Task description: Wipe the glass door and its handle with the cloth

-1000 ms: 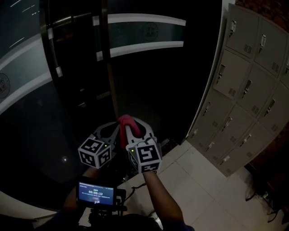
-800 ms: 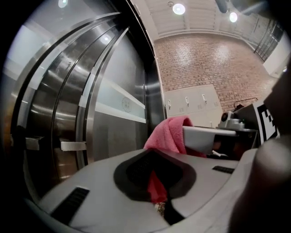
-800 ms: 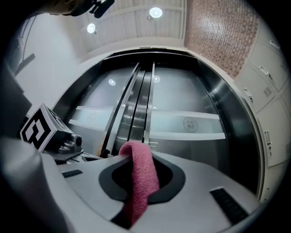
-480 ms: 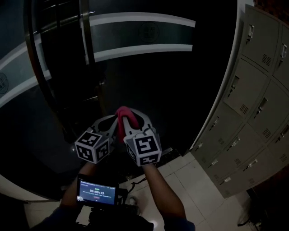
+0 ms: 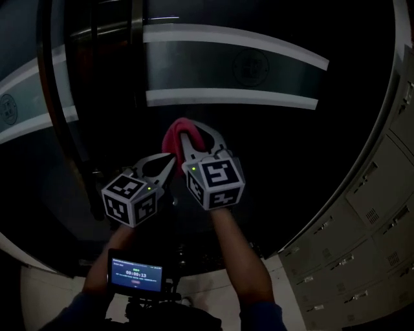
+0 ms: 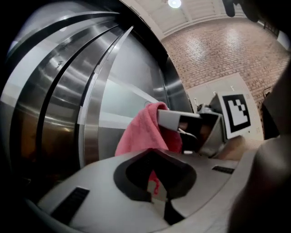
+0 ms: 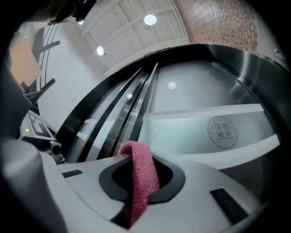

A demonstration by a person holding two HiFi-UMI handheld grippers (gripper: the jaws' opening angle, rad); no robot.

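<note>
nearest the person, a phone (image 5: 136, 273) is glowing on a mount below the forearms; its screen is showing a timer that seems to read 00:00:13, with the smaller print too fine to read. just above it, the left gripper (image 5: 170, 162) is pointing up and to the right. its jaws are drawn together with only a thin slit between them. a sliver of pink is showing through the hollow behind the tips, and it is unclear whether that pink is touching them. the right gripper (image 5: 185, 137) is reaching higher and is pinching the cloth (image 5: 172, 138), a pink terry cloth running down the seam between its closed jaws and bunching over the tips. each gripper is carrying a cube of black-and-white square markers.

the cloth is sitting in front of the glass door (image 5: 272, 155), just below the lower of two frosted bands (image 5: 226, 97); whether it is pressing on the glass cannot be told. a round emblem (image 7: 223, 132) is printed on a band, its characters too small to read. the handle (image 5: 136, 19), an upright steel bar, is standing at the top left, well apart from the cloth. grey lockers (image 5: 362, 213) are lining the wall at the right, and a brick wall (image 6: 213, 50) is showing beyond.
</note>
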